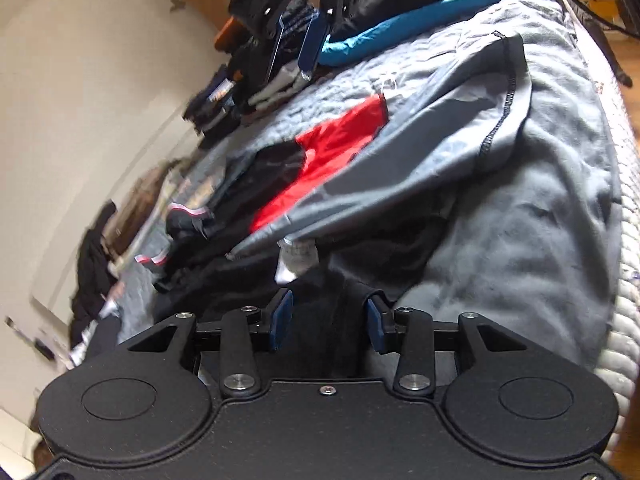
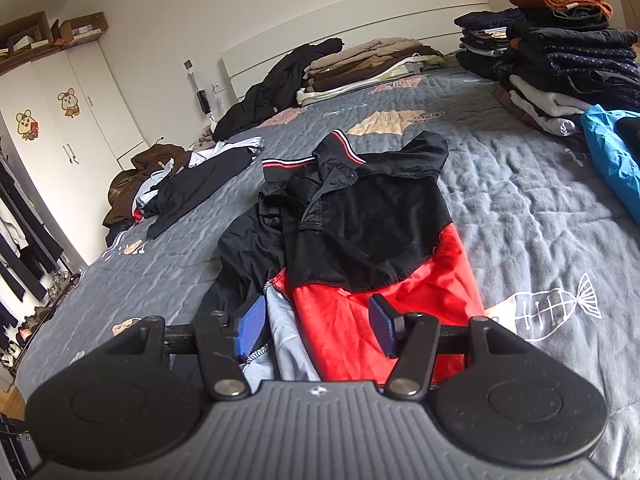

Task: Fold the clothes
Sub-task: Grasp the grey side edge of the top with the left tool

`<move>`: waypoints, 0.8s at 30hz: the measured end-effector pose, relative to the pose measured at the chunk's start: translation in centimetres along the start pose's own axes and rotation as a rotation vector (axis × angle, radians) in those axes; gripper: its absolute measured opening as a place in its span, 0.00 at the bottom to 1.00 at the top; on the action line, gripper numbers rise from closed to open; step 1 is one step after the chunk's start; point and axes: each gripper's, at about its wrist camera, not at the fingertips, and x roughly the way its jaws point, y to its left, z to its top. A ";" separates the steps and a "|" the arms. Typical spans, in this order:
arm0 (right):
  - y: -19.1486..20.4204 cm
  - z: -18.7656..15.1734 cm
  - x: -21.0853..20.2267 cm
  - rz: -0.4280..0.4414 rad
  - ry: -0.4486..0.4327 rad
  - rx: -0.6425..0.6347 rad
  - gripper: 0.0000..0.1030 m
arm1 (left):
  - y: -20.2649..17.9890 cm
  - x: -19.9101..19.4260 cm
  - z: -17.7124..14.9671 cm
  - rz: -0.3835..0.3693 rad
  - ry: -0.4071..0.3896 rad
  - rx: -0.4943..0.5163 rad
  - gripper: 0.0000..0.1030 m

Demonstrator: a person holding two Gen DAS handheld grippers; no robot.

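A black, red and grey polo shirt (image 2: pixel 360 232) lies on the grey bedspread (image 2: pixel 540 208), collar (image 2: pixel 320 156) away from me, its grey side panel (image 1: pixel 420 152) folded over the red part (image 1: pixel 336 148) in the left wrist view. My left gripper (image 1: pixel 328 324) is open just above the shirt's dark lower edge, near a white label (image 1: pixel 294 260). My right gripper (image 2: pixel 316 326) is open over the red hem and grips nothing. It also shows in the left wrist view (image 1: pixel 296 46), held in a hand above the bed's far side.
Stacks of folded clothes (image 2: pixel 560 60) stand at the back right, with a blue garment (image 2: pixel 612 156) beside them. Unfolded clothes (image 2: pixel 192 184) and a beige folded pile (image 2: pixel 368 64) lie at the back left. A white wardrobe (image 2: pixel 80 120) stands left of the bed.
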 end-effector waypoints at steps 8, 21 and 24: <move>0.2 0.0 -0.4 0.018 -0.008 -0.001 0.55 | 0.1 1.2 0.4 0.022 0.018 0.000 0.18; 0.1 -0.2 -0.6 0.027 0.003 0.004 0.55 | -1.8 3.4 1.6 0.046 -0.036 0.052 0.12; -0.1 0.0 -0.7 0.029 -0.003 0.011 0.56 | 0.2 2.4 1.3 0.052 -0.030 -0.029 0.02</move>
